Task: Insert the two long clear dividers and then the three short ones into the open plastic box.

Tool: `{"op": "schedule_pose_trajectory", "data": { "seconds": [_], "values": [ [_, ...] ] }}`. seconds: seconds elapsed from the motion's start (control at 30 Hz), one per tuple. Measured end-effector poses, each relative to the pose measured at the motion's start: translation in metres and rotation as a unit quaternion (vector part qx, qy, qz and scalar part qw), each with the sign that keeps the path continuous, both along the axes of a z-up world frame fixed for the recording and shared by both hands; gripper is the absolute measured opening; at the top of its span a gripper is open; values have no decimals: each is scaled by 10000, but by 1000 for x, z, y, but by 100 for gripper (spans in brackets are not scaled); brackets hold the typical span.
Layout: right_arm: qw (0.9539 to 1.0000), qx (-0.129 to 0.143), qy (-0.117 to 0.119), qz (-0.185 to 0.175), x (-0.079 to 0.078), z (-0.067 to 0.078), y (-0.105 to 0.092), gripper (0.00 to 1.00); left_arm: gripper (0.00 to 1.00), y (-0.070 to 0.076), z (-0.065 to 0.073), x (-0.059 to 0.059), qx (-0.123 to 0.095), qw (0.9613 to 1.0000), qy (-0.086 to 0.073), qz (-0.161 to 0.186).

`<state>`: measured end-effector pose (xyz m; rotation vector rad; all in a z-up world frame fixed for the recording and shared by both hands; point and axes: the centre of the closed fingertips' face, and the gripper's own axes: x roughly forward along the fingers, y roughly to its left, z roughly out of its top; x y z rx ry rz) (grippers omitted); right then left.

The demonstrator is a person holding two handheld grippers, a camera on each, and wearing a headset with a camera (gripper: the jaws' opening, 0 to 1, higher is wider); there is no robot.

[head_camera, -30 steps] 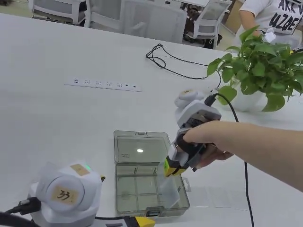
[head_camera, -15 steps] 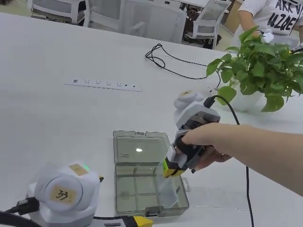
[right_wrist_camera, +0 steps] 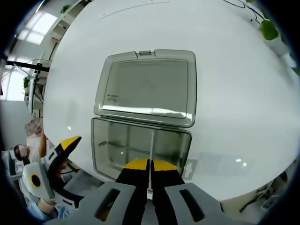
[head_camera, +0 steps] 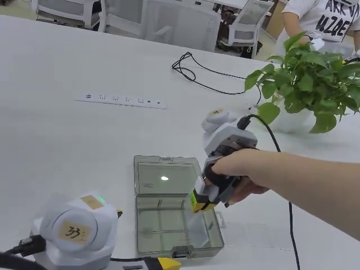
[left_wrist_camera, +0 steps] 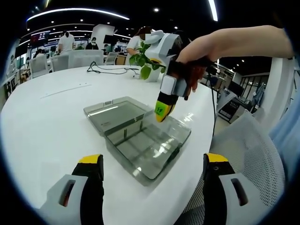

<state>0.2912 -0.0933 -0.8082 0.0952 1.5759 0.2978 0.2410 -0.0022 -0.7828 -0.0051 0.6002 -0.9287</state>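
The open smoky plastic box [head_camera: 147, 233] lies near the table's front edge, lid [head_camera: 165, 176] flat behind the base. Clear dividers [head_camera: 160, 217] stand in the base and split it into compartments. My right gripper [head_camera: 199, 205] hangs over the base's right part, shut on a short clear divider [head_camera: 201, 226] that reaches down into the box. In the right gripper view the divider [right_wrist_camera: 151, 147] shows edge-on between the closed tips [right_wrist_camera: 150, 165], above the base [right_wrist_camera: 110, 143]. My left gripper [left_wrist_camera: 154, 187] stands open before the box [left_wrist_camera: 145, 150], holding nothing.
More clear dividers [head_camera: 253, 233] lie flat on the table right of the box. A power strip [head_camera: 121, 100] and a black cable [head_camera: 205, 73] lie farther back. A potted plant [head_camera: 306, 79] stands at the right. Chairs and a person are behind the table.
My right gripper has shifted a little left and lower with the divider, over the box base. The left gripper has stayed put.
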Motion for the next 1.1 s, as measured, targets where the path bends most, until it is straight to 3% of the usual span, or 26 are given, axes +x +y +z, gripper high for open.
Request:
{"op": "schedule_pose_trajectory", "data": {
  "seconds": [1.1],
  "values": [
    [9990, -317, -212, 244, 1, -14, 5, 2, 89, -1, 0, -1, 31, 10000, -3, -62]
  ]
}}
